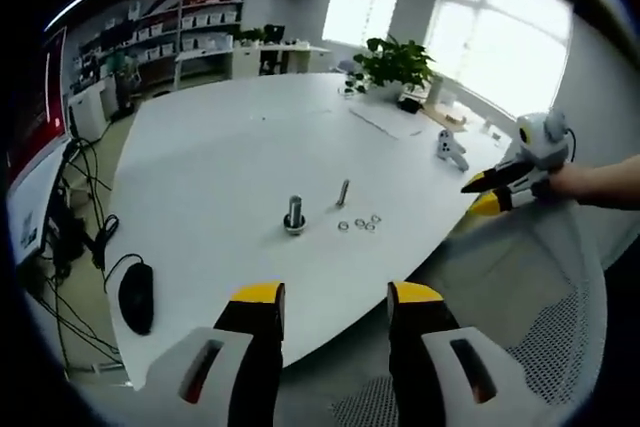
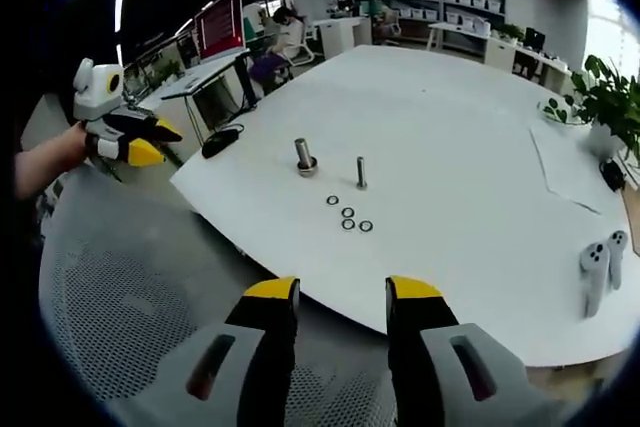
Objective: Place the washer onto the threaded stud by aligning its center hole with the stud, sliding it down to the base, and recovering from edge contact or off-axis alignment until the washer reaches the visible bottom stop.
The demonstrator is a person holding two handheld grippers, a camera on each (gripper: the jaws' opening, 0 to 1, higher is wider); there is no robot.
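While no lettering on anything here is clear enough to read, the shelves (image 1: 205, 22) at the far wall carry rows of white bins whose contents cannot be made out.

Nearest in the left gripper view, the left gripper (image 1: 335, 307) stands with its yellow-tipped jaws wide apart and nothing between them, held off the edge of the white table (image 1: 230, 137) above a mesh chair back (image 1: 560, 347). The right gripper (image 2: 340, 302) is likewise spread wide and bare, short of the table's edge.

Past the edge, four washers (image 2: 348, 217) lie flat in a loose cluster on the table, close together; whether any touch cannot be told. Just beyond them a thin stud (image 2: 361, 172) stands upright, and beside it a thicker bolt (image 2: 305, 155) stands on a wide base. No washer is on the stud.

A black mouse (image 1: 136, 295) sits near the table's corner with its cable trailing off. Further on, white handheld controllers (image 2: 597, 269) rest near the edge, and sheets of paper (image 1: 385, 119) lie before a potted plant (image 1: 395, 65). Bright windows (image 1: 470, 17) fill the far side.
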